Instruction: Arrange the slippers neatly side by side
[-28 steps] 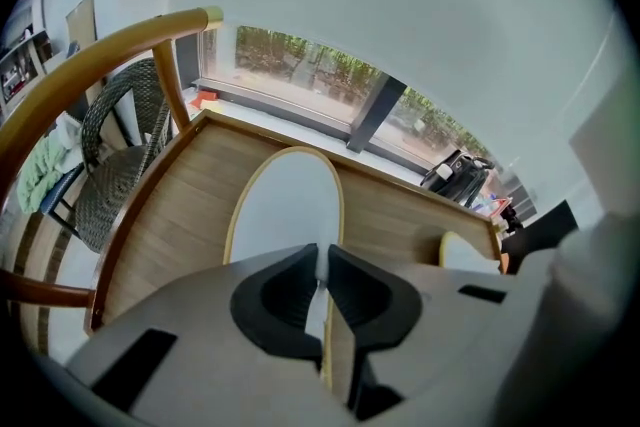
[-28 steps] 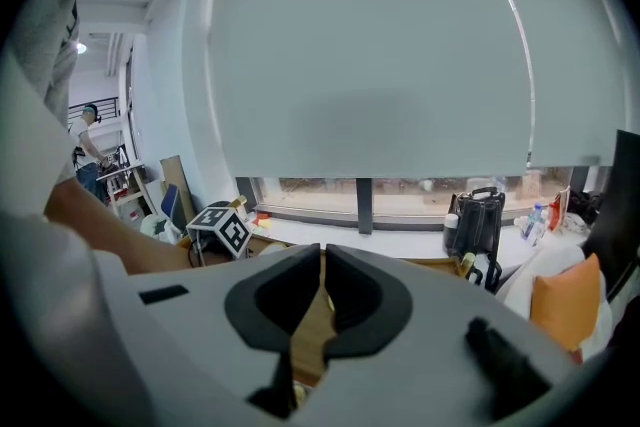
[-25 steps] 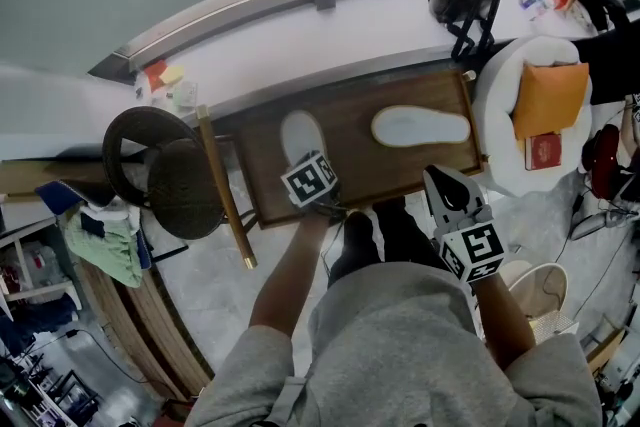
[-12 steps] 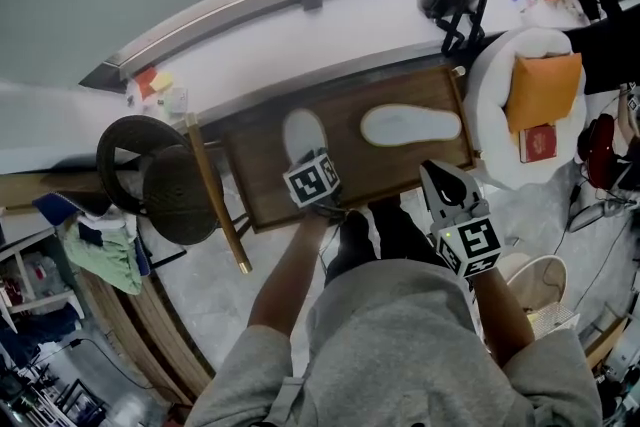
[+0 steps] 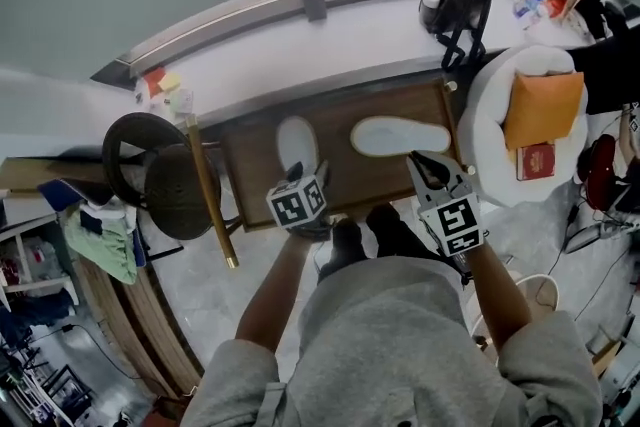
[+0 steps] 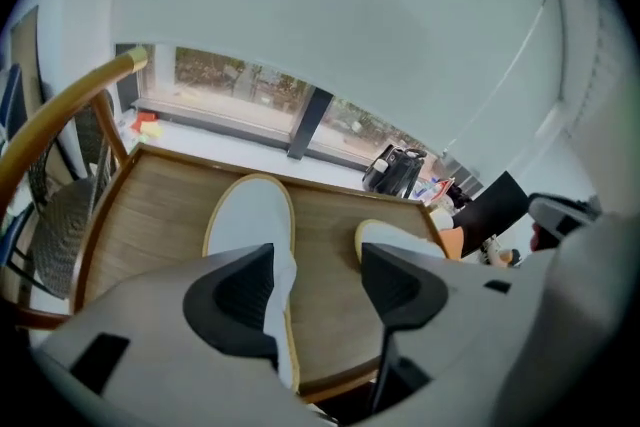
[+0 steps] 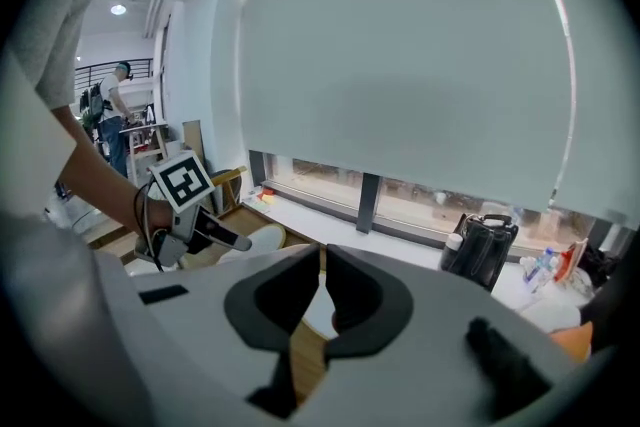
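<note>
Over the table (image 6: 160, 215), left gripper (image 6: 318, 287) is opening around a slipper (image 6: 250, 225); right gripper (image 7: 322, 290) clenched.

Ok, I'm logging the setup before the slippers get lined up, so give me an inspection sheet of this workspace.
Surface: wooden table, raised rim.
Job's things: left slipper points away; right slipper lies crosswise; apart.
Clutter: black bag on sill; orange cushion on white seat.
Grippers: left gripper, tongs opening, slipper edge between, not gripped; right gripper, tongs shut, empty.
Cables: thin cord beside left gripper.
Surroundings: wicker chair, drawn blind.
</note>
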`<state>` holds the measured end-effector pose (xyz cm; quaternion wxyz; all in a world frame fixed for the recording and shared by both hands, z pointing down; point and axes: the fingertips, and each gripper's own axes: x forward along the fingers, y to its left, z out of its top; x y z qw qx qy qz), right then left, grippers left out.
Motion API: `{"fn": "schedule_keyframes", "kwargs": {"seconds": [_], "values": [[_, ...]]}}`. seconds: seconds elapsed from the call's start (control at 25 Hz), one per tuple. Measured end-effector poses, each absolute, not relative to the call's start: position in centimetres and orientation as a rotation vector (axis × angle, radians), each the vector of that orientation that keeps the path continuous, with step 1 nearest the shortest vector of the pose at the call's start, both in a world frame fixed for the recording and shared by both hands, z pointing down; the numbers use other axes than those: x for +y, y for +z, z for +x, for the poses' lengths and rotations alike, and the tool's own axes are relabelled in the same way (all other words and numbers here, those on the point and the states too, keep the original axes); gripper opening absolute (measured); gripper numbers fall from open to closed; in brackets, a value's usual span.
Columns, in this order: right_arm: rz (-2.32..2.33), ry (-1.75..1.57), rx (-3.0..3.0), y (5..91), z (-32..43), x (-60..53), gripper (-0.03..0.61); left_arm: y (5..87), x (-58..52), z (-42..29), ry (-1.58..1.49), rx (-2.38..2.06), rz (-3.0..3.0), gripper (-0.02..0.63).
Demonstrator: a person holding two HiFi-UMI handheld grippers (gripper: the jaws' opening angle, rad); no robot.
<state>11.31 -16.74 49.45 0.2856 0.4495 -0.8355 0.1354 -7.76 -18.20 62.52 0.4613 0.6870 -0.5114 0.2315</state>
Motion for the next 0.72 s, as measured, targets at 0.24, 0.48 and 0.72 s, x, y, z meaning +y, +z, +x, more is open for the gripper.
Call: {"fn": "schedule_keyframes", "kwargs": {"seconds": [0.24,0.48,0.72], "values": [[1.043,0.393,-2.258,52.9,13.8,-17.9,0.034,58.3,-17.2,-7.5,0.631,-1.439,1.791,0.250],[0.942,0.437,-2.268,56.0,15.7,-19.5,0.035,54.3,-16.9,-8.2,0.685,-1.673,1.780,0.035],[0.863,0.440,-2.266,59.1,17.7,-19.5,0.040,52.4,-15.8,-6.4,0.623,-1.762,1.793,0.018]]}}
